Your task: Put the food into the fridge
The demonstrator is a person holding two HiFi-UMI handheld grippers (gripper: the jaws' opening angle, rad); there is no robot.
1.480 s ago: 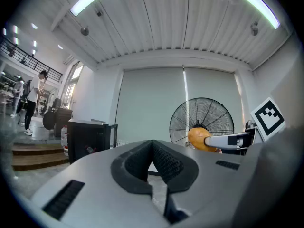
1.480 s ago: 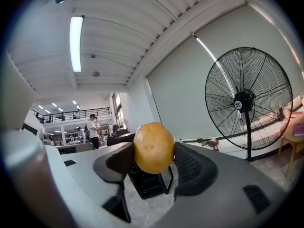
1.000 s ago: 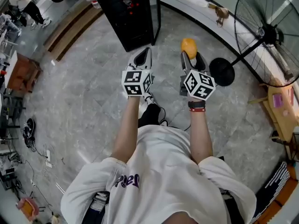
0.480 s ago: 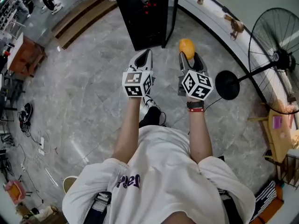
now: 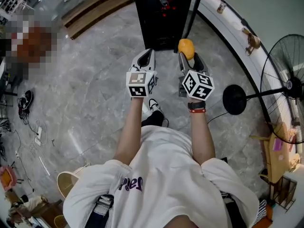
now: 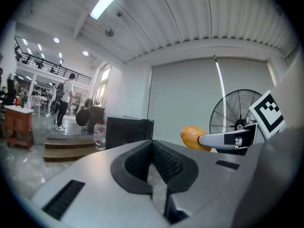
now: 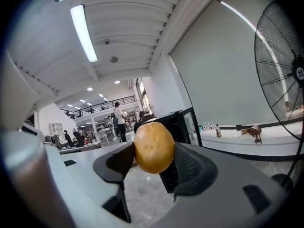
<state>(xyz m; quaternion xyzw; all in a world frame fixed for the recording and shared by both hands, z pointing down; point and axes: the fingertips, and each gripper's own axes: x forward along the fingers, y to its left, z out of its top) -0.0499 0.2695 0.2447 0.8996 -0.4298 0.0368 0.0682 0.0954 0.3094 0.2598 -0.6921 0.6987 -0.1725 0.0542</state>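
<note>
My right gripper (image 5: 190, 58) is shut on a round yellow-orange piece of food (image 5: 185, 47), like a potato. In the right gripper view the food (image 7: 153, 147) sits between both dark pads. A black fridge (image 5: 161, 13) stands just ahead of both grippers, its glass door (image 5: 194, 11) swung open on the right. In the right gripper view the fridge (image 7: 179, 123) shows behind the food. My left gripper (image 5: 146, 57) is level with the right one, shut and empty; its pads (image 6: 164, 163) meet in its own view. That view also shows the fridge (image 6: 128, 132) and the held food (image 6: 192, 137).
A standing fan (image 5: 287, 91) with a round black base (image 5: 234, 99) is to the right. A white ledge (image 5: 228, 25) with small items runs along the right wall. Wooden steps (image 5: 95, 6) lie left of the fridge. Cables (image 5: 23, 106) are on the floor at left.
The fridge has come closer and now stands straight ahead of the grippers. The fan has slid to the right. Both grippers keep their pose, the food still in the right one.
</note>
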